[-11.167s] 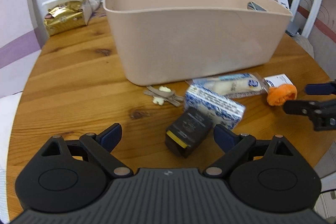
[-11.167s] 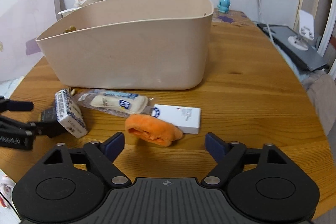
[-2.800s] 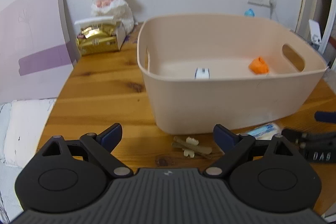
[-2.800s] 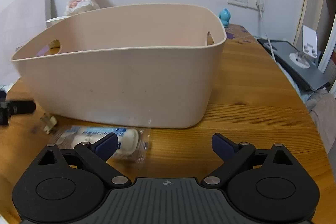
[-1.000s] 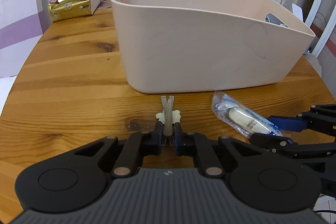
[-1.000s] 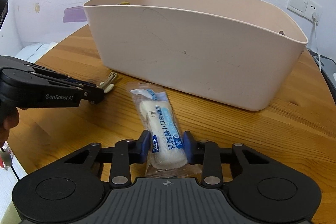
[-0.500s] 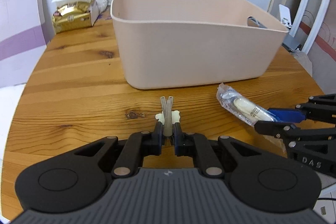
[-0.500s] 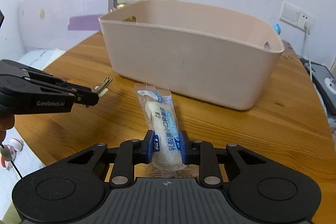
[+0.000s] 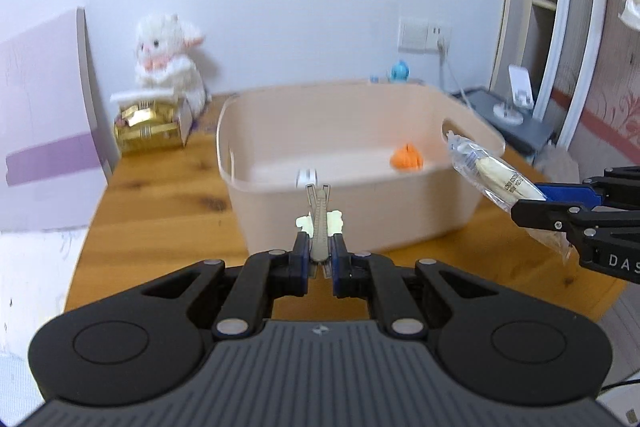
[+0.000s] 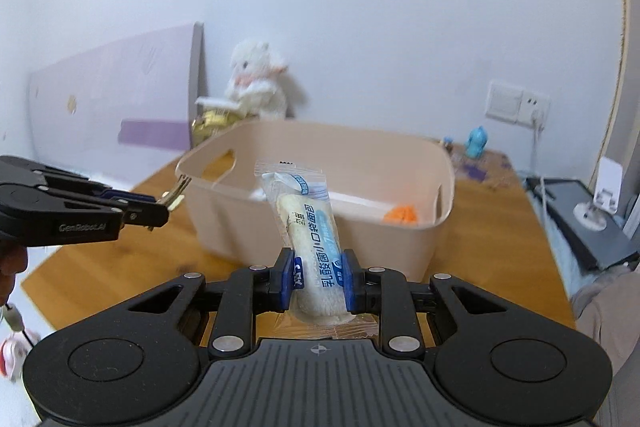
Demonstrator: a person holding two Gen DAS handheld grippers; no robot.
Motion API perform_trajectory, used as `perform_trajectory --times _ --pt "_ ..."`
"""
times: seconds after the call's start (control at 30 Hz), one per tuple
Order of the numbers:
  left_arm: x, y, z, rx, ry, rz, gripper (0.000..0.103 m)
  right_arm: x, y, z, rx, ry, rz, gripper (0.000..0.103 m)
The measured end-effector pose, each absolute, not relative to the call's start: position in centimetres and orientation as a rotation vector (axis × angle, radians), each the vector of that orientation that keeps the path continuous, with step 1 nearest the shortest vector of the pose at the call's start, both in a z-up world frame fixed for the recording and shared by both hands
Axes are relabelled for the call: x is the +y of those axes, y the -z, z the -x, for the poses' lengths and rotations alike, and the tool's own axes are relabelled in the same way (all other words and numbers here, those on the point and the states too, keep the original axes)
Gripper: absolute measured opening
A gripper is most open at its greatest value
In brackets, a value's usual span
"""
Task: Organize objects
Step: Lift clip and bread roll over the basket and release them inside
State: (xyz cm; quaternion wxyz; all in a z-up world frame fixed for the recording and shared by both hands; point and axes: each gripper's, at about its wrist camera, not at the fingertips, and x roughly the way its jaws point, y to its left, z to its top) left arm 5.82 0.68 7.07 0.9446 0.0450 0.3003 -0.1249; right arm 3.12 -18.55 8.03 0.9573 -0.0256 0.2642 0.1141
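My left gripper (image 9: 319,259) is shut on a small grey hair clip (image 9: 318,225) with a pale charm, held in the air in front of the beige plastic bin (image 9: 360,223). My right gripper (image 10: 318,277) is shut on a wrapped bread snack (image 10: 310,223), raised in front of the bin (image 10: 404,239). The snack (image 9: 492,175) shows at the bin's right end in the left wrist view. The left gripper with the clip (image 10: 176,195) shows at the left in the right wrist view. An orange toy (image 9: 407,158) and a white box (image 9: 307,177) lie inside the bin.
The bin stands on a round wooden table (image 9: 160,223). A white plush lamb (image 9: 168,67) and a gold packet box (image 9: 148,125) sit at the back left. A purple board (image 9: 44,115) leans at the left. A small blue figure (image 9: 400,70) stands by the wall socket.
Both grippers have risen from the table with their objects, so that the inside of the bin now shows.
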Motion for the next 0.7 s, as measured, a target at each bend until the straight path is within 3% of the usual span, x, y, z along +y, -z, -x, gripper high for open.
perform_trajectory --times 0.33,0.7 --pt "-2.1 -9.4 -11.9 0.568 0.237 -0.153 0.012 -19.9 -9.4 -9.3 0.527 -0.167 0.032 0.023" --pt "-4.1 -5.6 -20.3 0.743 0.161 -0.164 0.012 -19.7 -6.3 -15.9 0.675 -0.132 0.052 0.024"
